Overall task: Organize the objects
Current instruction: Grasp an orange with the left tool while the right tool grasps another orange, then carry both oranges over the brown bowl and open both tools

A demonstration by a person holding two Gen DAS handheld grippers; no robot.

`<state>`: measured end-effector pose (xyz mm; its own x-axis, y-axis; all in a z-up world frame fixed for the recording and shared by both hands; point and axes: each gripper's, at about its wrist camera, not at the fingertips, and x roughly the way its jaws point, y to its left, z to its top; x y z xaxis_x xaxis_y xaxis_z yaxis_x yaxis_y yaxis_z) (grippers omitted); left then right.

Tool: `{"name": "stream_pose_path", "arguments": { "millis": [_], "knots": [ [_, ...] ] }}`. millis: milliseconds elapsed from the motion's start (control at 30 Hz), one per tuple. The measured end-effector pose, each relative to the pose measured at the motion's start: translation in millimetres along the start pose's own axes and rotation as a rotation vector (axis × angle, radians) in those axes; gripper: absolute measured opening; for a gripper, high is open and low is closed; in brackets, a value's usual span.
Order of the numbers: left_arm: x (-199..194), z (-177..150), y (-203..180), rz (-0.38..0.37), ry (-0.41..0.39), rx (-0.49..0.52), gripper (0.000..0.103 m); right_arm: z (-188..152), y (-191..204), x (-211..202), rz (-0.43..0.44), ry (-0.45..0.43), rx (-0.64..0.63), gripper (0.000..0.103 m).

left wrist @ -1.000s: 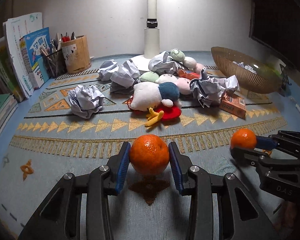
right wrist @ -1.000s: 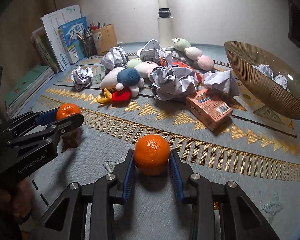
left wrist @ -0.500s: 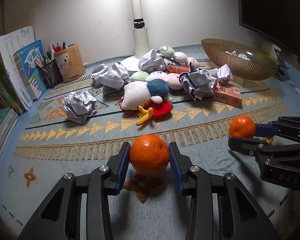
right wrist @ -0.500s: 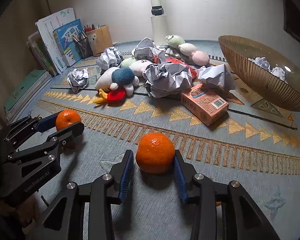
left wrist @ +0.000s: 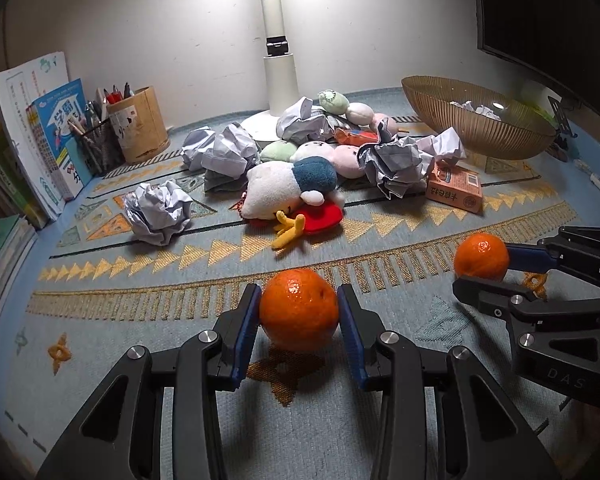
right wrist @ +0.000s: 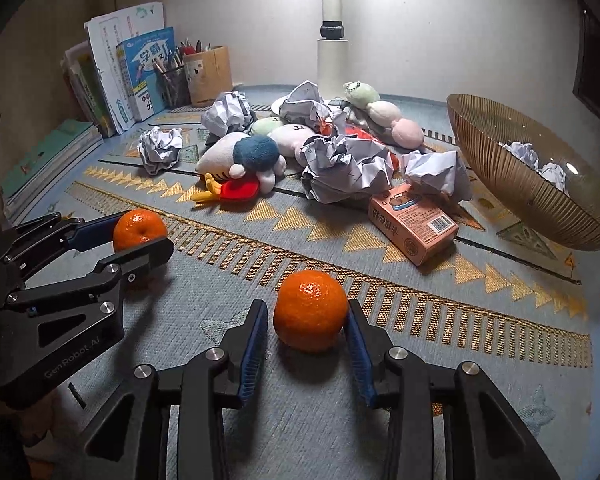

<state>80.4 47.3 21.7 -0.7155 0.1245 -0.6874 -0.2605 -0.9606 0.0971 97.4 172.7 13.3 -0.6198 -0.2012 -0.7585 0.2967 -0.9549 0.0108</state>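
Observation:
My left gripper [left wrist: 299, 312] is shut on an orange [left wrist: 299, 309] and holds it low over the patterned mat [left wrist: 100, 320]. It also shows at the left of the right wrist view [right wrist: 140, 236] with that orange [right wrist: 139, 229]. My right gripper [right wrist: 308, 316] stands open around a second orange [right wrist: 310, 310] that rests on the mat; a gap shows on its left side. That gripper shows at the right of the left wrist view [left wrist: 480, 266] with its orange [left wrist: 481, 256].
A pile of crumpled paper balls [right wrist: 346, 168], plush toys [right wrist: 240, 156] and a pink carton [right wrist: 414, 222] lies mid-mat. A ribbed amber bowl [right wrist: 512, 176] with paper sits at the right. A lamp base [left wrist: 278, 80], pen holders [left wrist: 138, 124] and books [left wrist: 32, 136] line the back and left.
The right gripper's jaws have spread, letting go of its orange, which now rests on the mat. The left gripper has kept its hold and both views have shifted a little.

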Motion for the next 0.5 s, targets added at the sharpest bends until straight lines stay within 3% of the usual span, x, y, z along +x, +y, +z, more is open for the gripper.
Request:
{"name": "stream_pose_path", "arguments": {
  "millis": [200, 267, 500],
  "knots": [
    [-0.1, 0.3, -0.9, 0.001, 0.000, 0.007, 0.036, 0.8, 1.3, 1.4, -0.007, 0.007, -0.008, 0.038],
    [0.0, 0.5, -1.4, 0.000, 0.000, 0.007, 0.036, 0.5, 0.0, 0.2, 0.000, 0.000, -0.004, 0.033],
    [-6.2, 1.4, -3.3, -0.007, -0.029, 0.007, 0.036, -2.7, -3.2, -21.3, 0.053, -0.090, 0.014, 0.033]
  ]
}}
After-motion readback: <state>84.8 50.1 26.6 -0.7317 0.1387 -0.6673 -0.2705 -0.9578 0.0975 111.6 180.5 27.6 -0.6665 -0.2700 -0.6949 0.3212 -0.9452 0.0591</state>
